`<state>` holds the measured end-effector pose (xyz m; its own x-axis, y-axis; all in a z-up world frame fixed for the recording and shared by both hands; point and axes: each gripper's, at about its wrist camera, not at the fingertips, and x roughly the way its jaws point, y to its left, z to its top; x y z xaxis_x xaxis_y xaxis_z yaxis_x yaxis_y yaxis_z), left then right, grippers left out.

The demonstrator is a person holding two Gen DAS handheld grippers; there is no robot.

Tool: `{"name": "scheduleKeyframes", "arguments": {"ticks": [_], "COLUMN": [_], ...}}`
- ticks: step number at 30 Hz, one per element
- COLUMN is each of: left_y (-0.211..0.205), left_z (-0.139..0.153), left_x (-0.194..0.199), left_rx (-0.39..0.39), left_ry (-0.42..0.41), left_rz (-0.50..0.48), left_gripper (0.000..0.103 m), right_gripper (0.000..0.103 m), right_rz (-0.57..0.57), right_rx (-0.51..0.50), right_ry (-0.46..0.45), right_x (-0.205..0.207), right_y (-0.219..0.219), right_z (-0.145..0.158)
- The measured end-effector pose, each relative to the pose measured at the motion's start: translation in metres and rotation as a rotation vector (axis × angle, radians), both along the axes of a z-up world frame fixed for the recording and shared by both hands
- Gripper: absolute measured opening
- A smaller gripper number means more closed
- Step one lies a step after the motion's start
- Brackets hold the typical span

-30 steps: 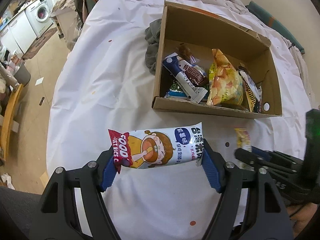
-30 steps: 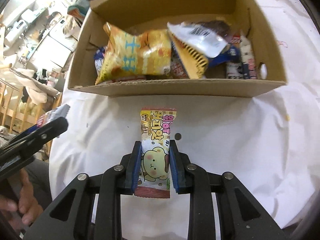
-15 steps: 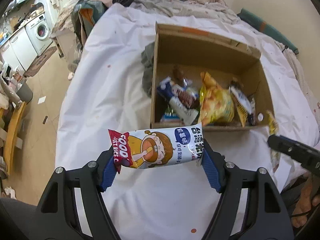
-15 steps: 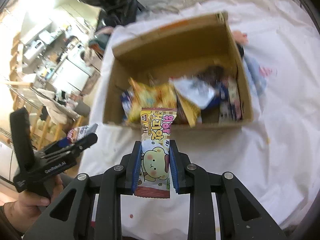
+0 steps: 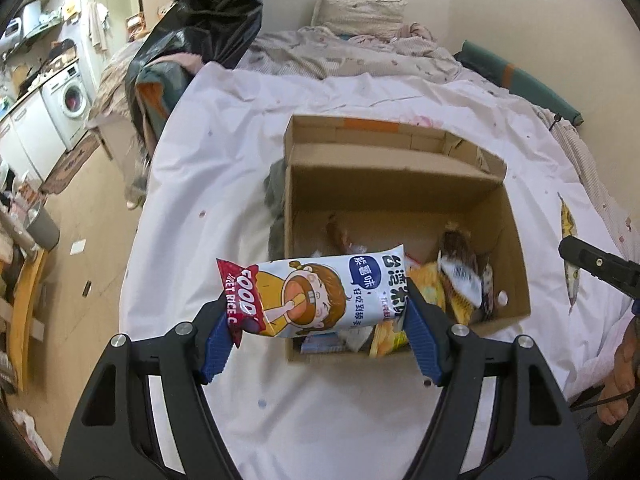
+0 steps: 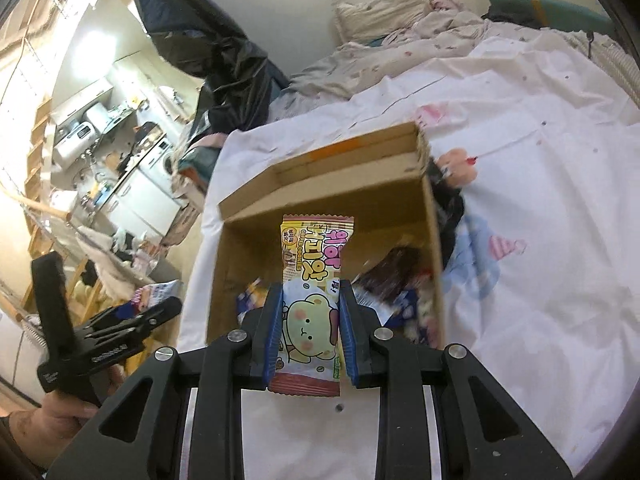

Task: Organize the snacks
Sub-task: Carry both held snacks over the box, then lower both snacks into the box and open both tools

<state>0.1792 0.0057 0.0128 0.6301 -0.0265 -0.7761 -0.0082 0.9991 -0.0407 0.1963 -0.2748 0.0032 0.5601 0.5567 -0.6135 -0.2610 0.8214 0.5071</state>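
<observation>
1. The left claw [image 5: 316, 330] is clamped on a rice roll packet [image 5: 314, 294], which spans crosswise between the blue ribbed pads [image 5: 216, 338], one end at each pad. In that view the packet hangs in front of the near left part of the cardboard box [image 5: 400, 184].
2. The right claw [image 6: 307, 330] is closed on a cookie packet [image 6: 314, 280], gripped lengthwise by its long edges, so the upper half sticks out past the fingertips, in that view over the box interior.
3. Both packets are glossy printed film with crimped ends: the rice roll white with a red end and a cartoon child, the cookie one yellow and pink with a green bear.
4. The box is plain brown corrugated card, open-topped, resting on a bed under a wrinkled white sheet [image 5: 224, 184] with small printed motifs.
5. Inside the box lie several snack bags [image 5: 456, 276], yellow, brown and white, partly hidden behind the held packets and blurred in the right wrist view.
6. The other claw appears only at each view's edge, cut off by the frame.
</observation>
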Motion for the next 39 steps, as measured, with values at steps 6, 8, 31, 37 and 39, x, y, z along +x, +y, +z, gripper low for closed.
{"name": "scheduleKeyframes", "arguments": {"ticks": [6, 8, 31, 37, 39], "left_y": [-0.008, -0.012, -0.013, -0.014, -0.015], "left_z": [-0.002, -0.009, -0.039, -0.033, -0.031], "left_x": [0.026, 0.034, 0.055, 0.051, 0.047], "left_rx": [0.014, 0.0, -0.082, -0.113, -0.111], "left_ry": [-0.018, -0.003, 0.036, 0.018, 0.006], "left_rz": [-0.014, -0.022, 0.017, 0.008, 0.005], "left_gripper": [0.071, 0.071, 0.093, 0.103, 0.103], "right_gripper": [0.027, 0.027, 0.03, 0.059, 0.08], "right_rz": [-0.042, -0.05, -0.053, -0.086, -0.11], "right_rx": [0.0, 0.001, -0.135, -0.134, -0.123], "right_ry": [0.034, 0.067, 0.237, 0.223, 0.189], "right_x": [0.023, 0.026, 0.04, 0.04, 0.038], "right_y": [-0.009, -0.007, 0.022, 0.017, 0.013], "right_z": [-0.007, -0.016, -0.071, -0.066, -0.059]}}
